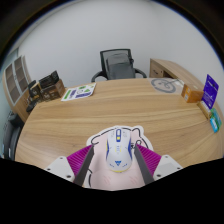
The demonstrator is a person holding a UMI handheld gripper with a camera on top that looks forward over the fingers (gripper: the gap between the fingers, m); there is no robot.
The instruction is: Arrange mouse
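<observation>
A white mouse with blue and yellow marks lies on a pale, shaped mouse pad with a dark outline, at the near edge of the wooden table. My gripper is open around it. The mouse stands between the fingers, resting on the pad. The left magenta pad stands clear of the mouse. The right magenta pad lies closer to it, with a narrow gap.
A grey office chair stands behind the table. On the table are a booklet at far left, a round coaster, a purple box and a teal item at right. Shelves stand at left.
</observation>
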